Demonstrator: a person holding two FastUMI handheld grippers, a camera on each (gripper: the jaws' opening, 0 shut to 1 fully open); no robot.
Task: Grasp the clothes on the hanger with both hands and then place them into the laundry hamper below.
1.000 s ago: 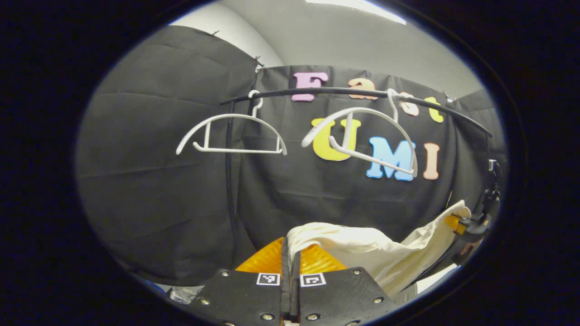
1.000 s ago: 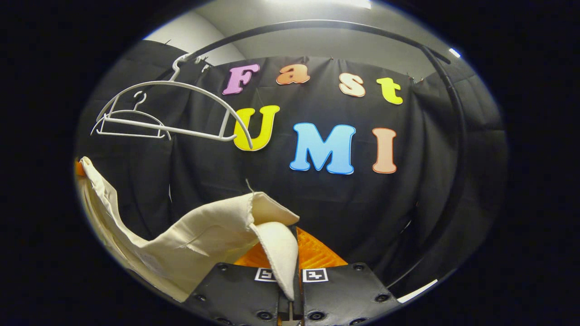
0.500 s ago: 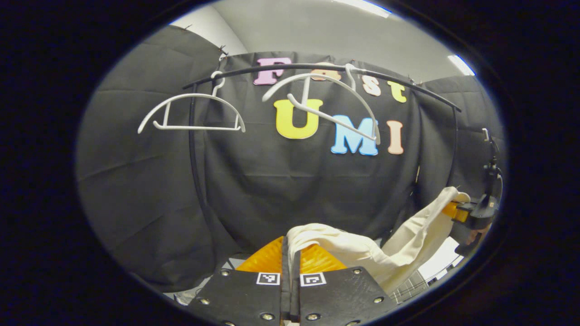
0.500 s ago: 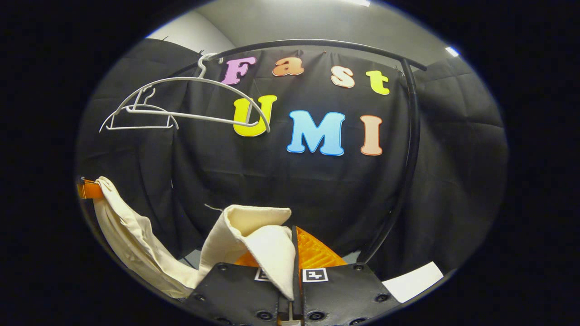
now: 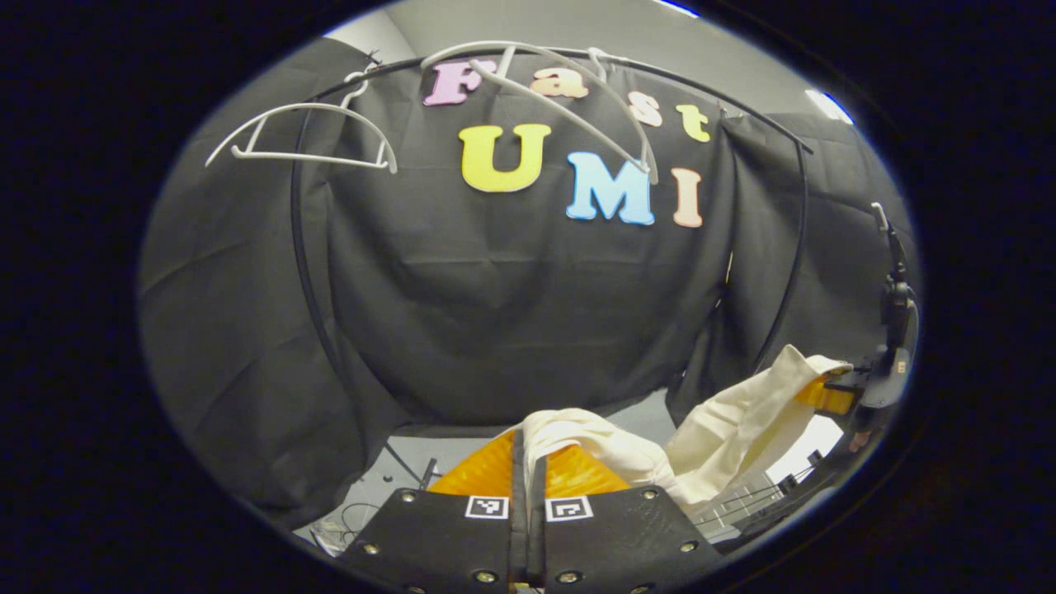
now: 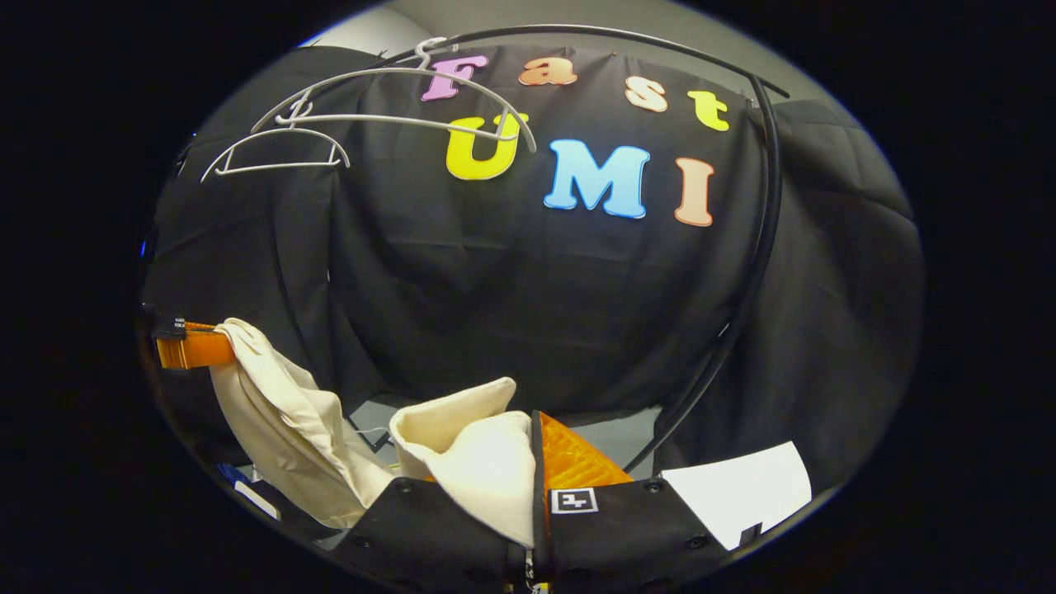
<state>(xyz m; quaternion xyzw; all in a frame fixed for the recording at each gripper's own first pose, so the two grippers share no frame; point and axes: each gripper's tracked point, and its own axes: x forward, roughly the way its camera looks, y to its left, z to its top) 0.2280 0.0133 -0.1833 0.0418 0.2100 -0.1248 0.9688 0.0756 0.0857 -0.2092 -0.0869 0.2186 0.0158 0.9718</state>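
At the bottom of the left gripper view, the left claw (image 5: 526, 462) has its fingers pressed together on a fold of the cream garment (image 5: 726, 433), which runs off to the right and up to the right claw (image 5: 821, 394), gripped there at its far corner. In the right gripper view, the right claw (image 6: 535, 462) is likewise clamped on a bunched edge of the garment (image 6: 462, 462), and the cloth sags leftward and rises to the left claw (image 6: 194, 346). A white sheet (image 6: 738, 491) lies low to the right. Farther back, two bare white hangers (image 5: 301, 140) hang from the black curved rail (image 5: 742, 111) in front of the booth's black cloth wall.
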